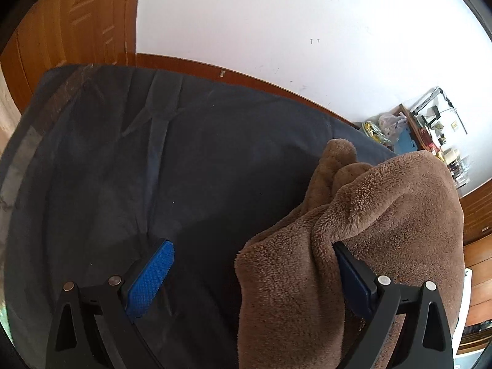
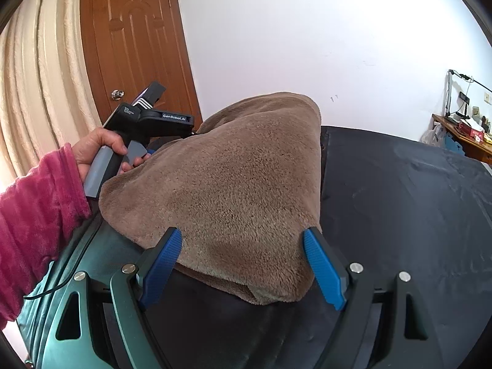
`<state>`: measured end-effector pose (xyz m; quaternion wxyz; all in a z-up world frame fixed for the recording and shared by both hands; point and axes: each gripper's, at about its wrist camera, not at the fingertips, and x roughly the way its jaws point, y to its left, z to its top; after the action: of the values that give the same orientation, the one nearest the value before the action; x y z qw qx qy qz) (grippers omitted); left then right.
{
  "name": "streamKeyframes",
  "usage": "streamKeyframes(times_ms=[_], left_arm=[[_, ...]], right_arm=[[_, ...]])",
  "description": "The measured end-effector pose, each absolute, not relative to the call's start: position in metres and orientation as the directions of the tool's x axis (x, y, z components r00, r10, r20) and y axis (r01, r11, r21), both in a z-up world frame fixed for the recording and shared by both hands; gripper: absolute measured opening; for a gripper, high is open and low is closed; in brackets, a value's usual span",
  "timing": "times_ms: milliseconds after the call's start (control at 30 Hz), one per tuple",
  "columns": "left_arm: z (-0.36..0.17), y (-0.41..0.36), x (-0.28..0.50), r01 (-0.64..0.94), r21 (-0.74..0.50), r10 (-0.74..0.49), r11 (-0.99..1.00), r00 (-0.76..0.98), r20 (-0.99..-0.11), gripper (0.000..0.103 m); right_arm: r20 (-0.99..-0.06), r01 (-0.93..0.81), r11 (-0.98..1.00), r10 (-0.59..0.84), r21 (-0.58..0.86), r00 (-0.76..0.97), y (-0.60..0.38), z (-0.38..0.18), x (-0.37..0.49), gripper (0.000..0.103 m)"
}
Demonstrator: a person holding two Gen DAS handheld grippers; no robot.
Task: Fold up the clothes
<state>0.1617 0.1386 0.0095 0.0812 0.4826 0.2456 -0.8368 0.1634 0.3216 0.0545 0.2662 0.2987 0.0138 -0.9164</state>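
Item: brown fleece garment (image 2: 233,184), heaped on a bed's dark sheet (image 2: 399,203). Left tool (image 1: 255,276): spread wide, pinching nothing; fleece drapes over its right finger (image 1: 353,279) alone. Right tool (image 2: 243,264): spread, straddling the garment's near hem, pads apparently not pressing. Garment rises toward the left hand (image 2: 101,150); right tool nearer the hem.

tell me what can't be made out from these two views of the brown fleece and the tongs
- Left wrist view: the right finger's tip is buried under the brown fleece, so any contact there is hidden.
- Right wrist view: the left tongs' fingers are hidden behind the draped fleece; only the body and left hand show.
- Both views: what garment it is; folds hide its shape.
- Left wrist view: shelf clutter, too small.
- Right wrist view: the bed's near edge, cut off.
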Motion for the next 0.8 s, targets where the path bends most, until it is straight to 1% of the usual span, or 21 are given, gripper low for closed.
streamKeyframes(times_ms=[267,333,467,633,800], left_arm=[[0.019,0.148,0.172,0.386,-0.310,0.063,-0.869,-0.535,-0.842,0.103],[0.027,0.157,0.171,0.395,-0.319,0.061,-0.861,-0.544,-0.837,0.103],[0.045,0.164,0.194,0.394,-0.313,0.034,-0.864,-0.575,-0.817,0.103],[0.067,0.194,0.234,0.332,-0.272,0.017,-0.904,-0.605,-0.796,0.103],[0.066,0.240,0.266,0.235,-0.226,0.038,-0.946,-0.608,-0.793,0.103]], right_arm=[[-0.572,0.490,-0.863,-0.464,0.121,-0.676,0.325,0.052,0.157,0.084],[-0.575,0.488,-0.864,-0.462,0.121,-0.675,0.325,0.051,0.155,0.084],[-0.580,0.484,-0.867,-0.455,0.115,-0.676,0.321,0.050,0.155,0.084],[-0.580,0.482,-0.870,-0.444,0.099,-0.683,0.316,0.050,0.156,0.085],[-0.583,0.476,-0.874,-0.436,0.095,-0.686,0.315,0.050,0.158,0.085]])
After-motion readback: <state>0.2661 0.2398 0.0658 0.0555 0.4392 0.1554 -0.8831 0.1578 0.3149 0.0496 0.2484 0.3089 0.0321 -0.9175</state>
